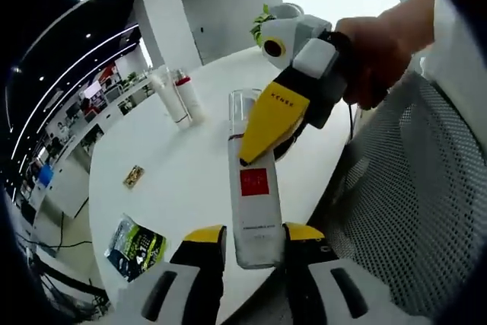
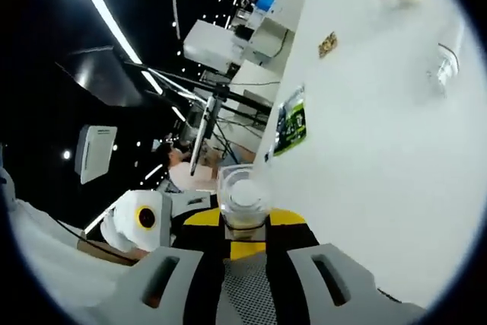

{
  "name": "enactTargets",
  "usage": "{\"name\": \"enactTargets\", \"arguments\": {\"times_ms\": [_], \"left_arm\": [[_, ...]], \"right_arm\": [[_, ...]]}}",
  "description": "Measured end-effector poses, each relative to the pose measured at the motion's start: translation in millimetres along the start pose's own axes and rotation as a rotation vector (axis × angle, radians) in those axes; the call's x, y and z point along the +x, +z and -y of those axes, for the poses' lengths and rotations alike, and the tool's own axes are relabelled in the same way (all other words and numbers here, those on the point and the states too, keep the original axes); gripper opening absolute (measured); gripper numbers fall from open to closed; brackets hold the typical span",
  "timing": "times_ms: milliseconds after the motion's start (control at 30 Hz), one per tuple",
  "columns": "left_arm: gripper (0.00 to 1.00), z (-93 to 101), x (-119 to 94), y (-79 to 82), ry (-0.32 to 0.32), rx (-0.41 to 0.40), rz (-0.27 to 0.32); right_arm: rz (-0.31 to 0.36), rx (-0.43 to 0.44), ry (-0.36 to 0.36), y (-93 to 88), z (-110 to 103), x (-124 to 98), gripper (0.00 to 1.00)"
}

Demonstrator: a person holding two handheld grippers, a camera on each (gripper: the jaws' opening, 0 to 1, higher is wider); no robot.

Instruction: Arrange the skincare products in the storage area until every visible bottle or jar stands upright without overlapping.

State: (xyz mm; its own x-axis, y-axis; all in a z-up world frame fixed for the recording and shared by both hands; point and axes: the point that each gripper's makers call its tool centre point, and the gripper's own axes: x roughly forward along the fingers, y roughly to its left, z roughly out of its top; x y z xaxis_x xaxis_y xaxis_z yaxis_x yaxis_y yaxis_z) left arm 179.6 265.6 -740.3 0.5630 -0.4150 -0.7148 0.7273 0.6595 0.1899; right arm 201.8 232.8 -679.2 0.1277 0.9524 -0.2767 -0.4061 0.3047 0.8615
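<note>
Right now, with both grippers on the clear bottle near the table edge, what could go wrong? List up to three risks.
1. The clear bottle with the red label is held at both ends, by the left gripper and the right gripper; uneven pulling could twist it loose.
2. It hangs near the white table's edge, so a slip might drop it onto the mesh chair.
3. The two upright bottles stand close together; a careless placement could topple them.
</note>
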Motion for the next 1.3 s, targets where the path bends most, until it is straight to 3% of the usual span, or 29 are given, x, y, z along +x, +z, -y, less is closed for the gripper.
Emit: {"name": "enactTargets", "arguments": {"times_ms": [67, 300, 667, 1067, 1300], "left_arm": [[0.35, -2.6, 1.1, -6.8, 0.014, -0.014, -0.036], [0.37, -2.8, 2.2, -12.8, 0.021, 0.017, -0.066], [0.34, -3.2, 4.8, -29.1, 0.016, 0.030, -0.151], [0.29, -3.8, 5.3, -34.9, 0.007, 0.011, -0.171], [0.28, -3.0, 6.0, -39.0, 0.002, 0.004, -0.187]], "right_arm": [[-0.017, -0.097, -0.048, 10.2, 6.4, -7.1, 0.17], [-0.047, -0.359, -0.136, 42.8, 20.3, -22.4, 0.17], [-0.187, -0.732, -0.269, 81.0, 47.5, -21.4, 0.17], [-0.282, -0.904, -0.383, 145.1, 97.4, -20.2, 0.17], [-0.332, -0.953, -0.418, 169.7, 118.8, -18.2, 0.18]]}}
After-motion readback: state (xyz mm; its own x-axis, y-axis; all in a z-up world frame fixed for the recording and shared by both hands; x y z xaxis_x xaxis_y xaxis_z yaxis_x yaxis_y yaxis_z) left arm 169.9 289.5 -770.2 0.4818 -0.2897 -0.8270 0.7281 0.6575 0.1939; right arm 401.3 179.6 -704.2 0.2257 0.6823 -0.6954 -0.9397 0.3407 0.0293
